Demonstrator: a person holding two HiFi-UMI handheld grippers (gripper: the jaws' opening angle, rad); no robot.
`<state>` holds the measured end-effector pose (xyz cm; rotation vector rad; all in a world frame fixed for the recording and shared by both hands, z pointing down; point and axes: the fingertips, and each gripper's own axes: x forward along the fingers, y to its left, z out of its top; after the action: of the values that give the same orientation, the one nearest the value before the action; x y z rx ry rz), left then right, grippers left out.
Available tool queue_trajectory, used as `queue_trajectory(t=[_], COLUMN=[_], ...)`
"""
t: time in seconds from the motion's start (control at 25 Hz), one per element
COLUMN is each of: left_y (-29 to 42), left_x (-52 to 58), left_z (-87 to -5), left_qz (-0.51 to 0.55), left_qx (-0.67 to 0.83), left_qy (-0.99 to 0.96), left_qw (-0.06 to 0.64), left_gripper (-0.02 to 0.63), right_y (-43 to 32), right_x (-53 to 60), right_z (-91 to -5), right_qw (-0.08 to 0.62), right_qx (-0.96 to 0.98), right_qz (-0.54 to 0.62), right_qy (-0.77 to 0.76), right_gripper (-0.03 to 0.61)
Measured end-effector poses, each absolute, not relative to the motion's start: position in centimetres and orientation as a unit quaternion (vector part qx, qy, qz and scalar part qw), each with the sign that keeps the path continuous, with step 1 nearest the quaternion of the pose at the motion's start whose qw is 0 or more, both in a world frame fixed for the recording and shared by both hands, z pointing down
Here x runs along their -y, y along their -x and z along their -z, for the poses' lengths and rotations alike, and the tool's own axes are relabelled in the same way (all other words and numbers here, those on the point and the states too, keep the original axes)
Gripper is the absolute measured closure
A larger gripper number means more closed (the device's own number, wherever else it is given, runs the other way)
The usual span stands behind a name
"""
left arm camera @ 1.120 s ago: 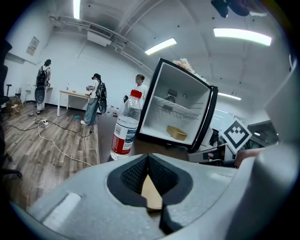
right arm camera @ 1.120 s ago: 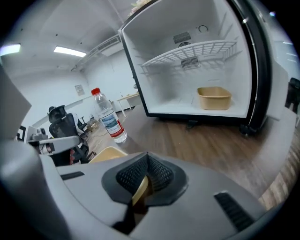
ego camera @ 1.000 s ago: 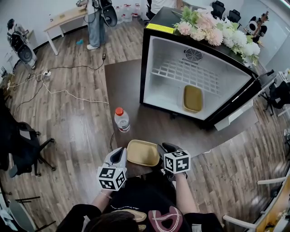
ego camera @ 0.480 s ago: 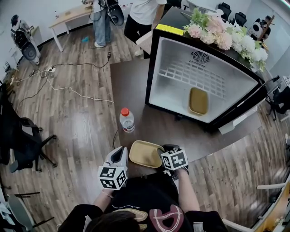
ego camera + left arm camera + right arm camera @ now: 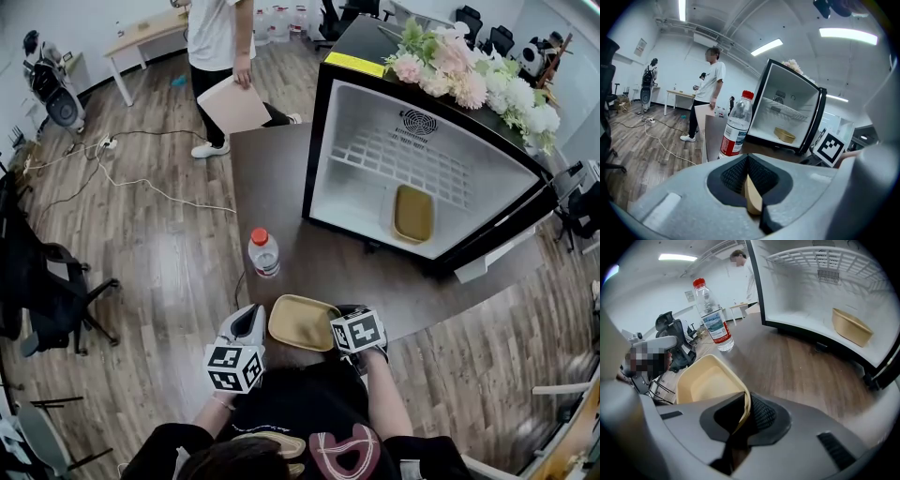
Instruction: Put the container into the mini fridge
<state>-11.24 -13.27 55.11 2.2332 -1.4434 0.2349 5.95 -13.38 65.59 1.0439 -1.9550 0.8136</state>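
Our right gripper (image 5: pixel 742 414) is closing its jaws on the container (image 5: pixel 302 322) rim after a brief widening. We read that as a re-grip, so the lift should come next. The left gripper (image 5: pixel 750 190) is clamped on the opposite rim. The container is empty and sits at the table (image 5: pixel 272 178) edge, 6 o'clock. The mini fridge (image 5: pixel 375 141) stands open at 1 o'clock with a second tan container (image 5: pixel 413 213), also empty, on its floor. A person (image 5: pixel 220 37) with a board has stepped up at 11 o'clock.

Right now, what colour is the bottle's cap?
Red; the cap shows best in the left gripper view.
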Motion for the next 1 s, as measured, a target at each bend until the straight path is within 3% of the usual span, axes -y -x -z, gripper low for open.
queue_trajectory(t=[0.24, 0.84, 1.0], left_y=[10.8, 8.5, 7.7], left_x=[13.5, 13.5, 13.6], left_z=[-55.1, -55.6, -55.6], left_qz=[-0.092, -0.113, -0.12], left_qx=[0.519, 0.482, 0.473], left_qy=[-0.818, -0.838, -0.843], left_qw=[0.231, 0.229, 0.226], left_gripper=[0.606, 0.606, 0.606], right_y=[-6.1, -11.7, -13.0], right_x=[13.6, 17.4, 18.9], right_z=[-65.1, -58.7, -57.3], right_qw=[0.369, 0.239, 0.237], right_qx=[0.764, 0.71, 0.699], right_qz=[-0.322, -0.334, -0.316], right_qy=[-0.42, -0.572, -0.597], right_gripper=[0.54, 0.541, 0.541])
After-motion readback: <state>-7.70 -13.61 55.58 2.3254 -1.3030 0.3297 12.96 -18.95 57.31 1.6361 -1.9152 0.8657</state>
